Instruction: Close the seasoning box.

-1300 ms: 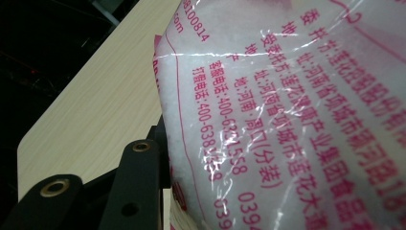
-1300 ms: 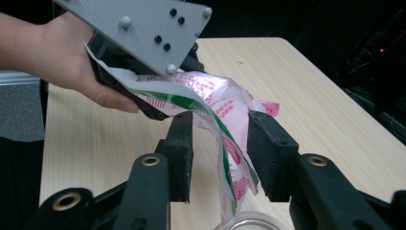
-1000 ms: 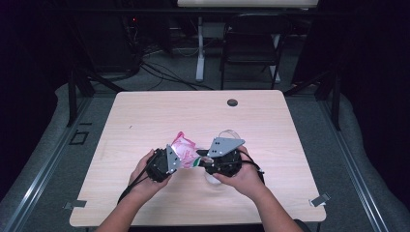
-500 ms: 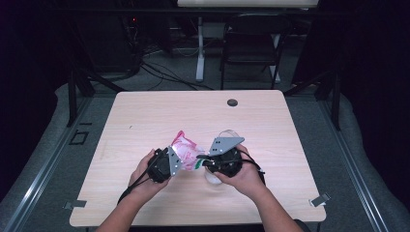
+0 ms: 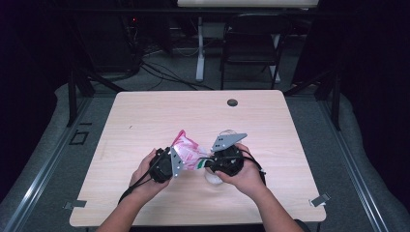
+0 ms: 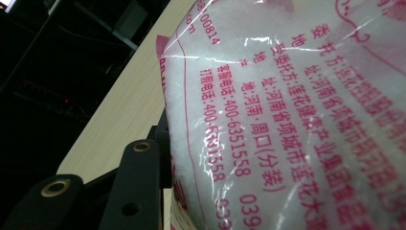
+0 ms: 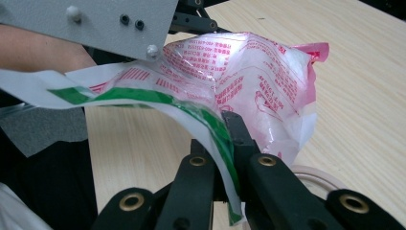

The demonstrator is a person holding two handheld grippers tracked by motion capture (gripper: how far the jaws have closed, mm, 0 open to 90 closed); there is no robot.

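A pink and white plastic bag [image 5: 187,150] printed with red text is held up between my two grippers over the front middle of the table. My left gripper [image 5: 180,162] grips its left side; in the left gripper view the bag [image 6: 297,115] presses against the one black jaw that shows. My right gripper [image 5: 206,164] is shut on the bag's white and green strip [image 7: 206,120], which runs between its jaws [image 7: 225,125]. The bag's body [image 7: 258,81] bulges beyond them.
A clear round container [image 5: 213,177] lies on the wooden table [image 5: 145,116] under the right hand; its rim [image 7: 317,174] shows beside the right jaws. A black grommet [image 5: 232,102] sits near the far edge. A chair [image 5: 251,38] stands beyond the table.
The bag has shifted slightly down and right between the grippers. Both hands stay almost where they were.
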